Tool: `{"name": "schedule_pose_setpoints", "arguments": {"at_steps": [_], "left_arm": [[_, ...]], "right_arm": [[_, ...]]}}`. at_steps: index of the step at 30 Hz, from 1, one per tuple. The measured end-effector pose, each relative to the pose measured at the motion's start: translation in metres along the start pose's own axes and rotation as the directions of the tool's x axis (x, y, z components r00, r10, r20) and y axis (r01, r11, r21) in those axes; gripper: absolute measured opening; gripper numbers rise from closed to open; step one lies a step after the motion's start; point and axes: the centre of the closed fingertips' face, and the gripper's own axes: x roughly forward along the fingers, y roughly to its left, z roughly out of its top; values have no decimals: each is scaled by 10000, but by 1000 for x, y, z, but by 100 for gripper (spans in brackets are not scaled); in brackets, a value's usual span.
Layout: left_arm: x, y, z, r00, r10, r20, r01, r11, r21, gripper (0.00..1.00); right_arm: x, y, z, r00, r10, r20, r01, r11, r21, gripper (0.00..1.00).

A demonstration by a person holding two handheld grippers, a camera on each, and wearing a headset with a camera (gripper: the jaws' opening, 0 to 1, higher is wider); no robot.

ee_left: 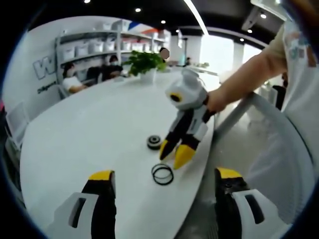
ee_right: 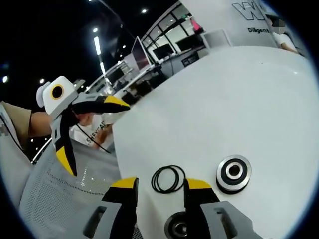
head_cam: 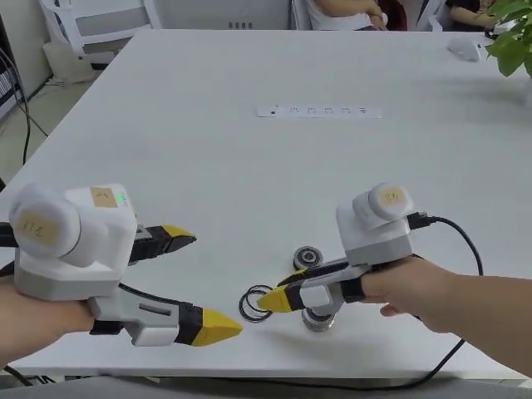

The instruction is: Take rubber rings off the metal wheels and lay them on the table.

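Two thin black rubber rings (head_cam: 256, 302) lie overlapping on the white table (head_cam: 249, 158) near its front edge. A metal wheel (head_cam: 307, 256) lies flat just beyond them. A second wheel (head_cam: 317, 321) sits under my right gripper (head_cam: 283, 293), whose jaws are open, empty and pointing at the rings. In the right gripper view the rings (ee_right: 168, 179) lie just ahead of the right gripper (ee_right: 162, 185), one wheel (ee_right: 233, 173) to the right and the other wheel (ee_right: 178, 226) low between the jaws. My left gripper (head_cam: 199, 278) is wide open and empty, left of the rings (ee_left: 162, 174).
A white power strip (head_cam: 320, 110) lies mid-table. A potted plant (head_cam: 511, 37) stands at the far right corner, and white chairs and a seated person are beyond the far edge. A black cable (head_cam: 465, 241) trails from the right gripper. The table's front edge is close below both grippers.
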Motion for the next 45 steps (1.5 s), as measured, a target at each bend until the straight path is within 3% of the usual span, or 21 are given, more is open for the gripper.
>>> {"name": "schedule_pose_setpoints", "arguments": {"at_steps": [6, 14, 28, 36, 45], "left_arm": [[2, 1, 2, 10000, -19, -31, 19, 10000, 34, 82], [5, 4, 5, 9999, -85, -88, 86, 9999, 96, 82], [26, 9, 18, 9997, -228, -74, 230, 9992, 327, 80], [37, 15, 22, 9997, -250, 4, 250, 9996, 127, 79], [51, 23, 23, 9996, -222, -184, 228, 9992, 343, 76]], "right_arm": [[-6, 4, 5, 9998, 92, 162, -85, 9989, -454, 40], [-20, -2, 10, 9989, -44, 457, 67, 9987, -510, 43], [-47, -20, 17, 9946, -534, 892, 587, 9966, -574, 45], [-54, -30, 17, 9914, -812, 1025, 878, 9943, -613, 45], [-58, -42, 15, 9883, -1131, 1025, 1218, 9891, -830, 43]]}}
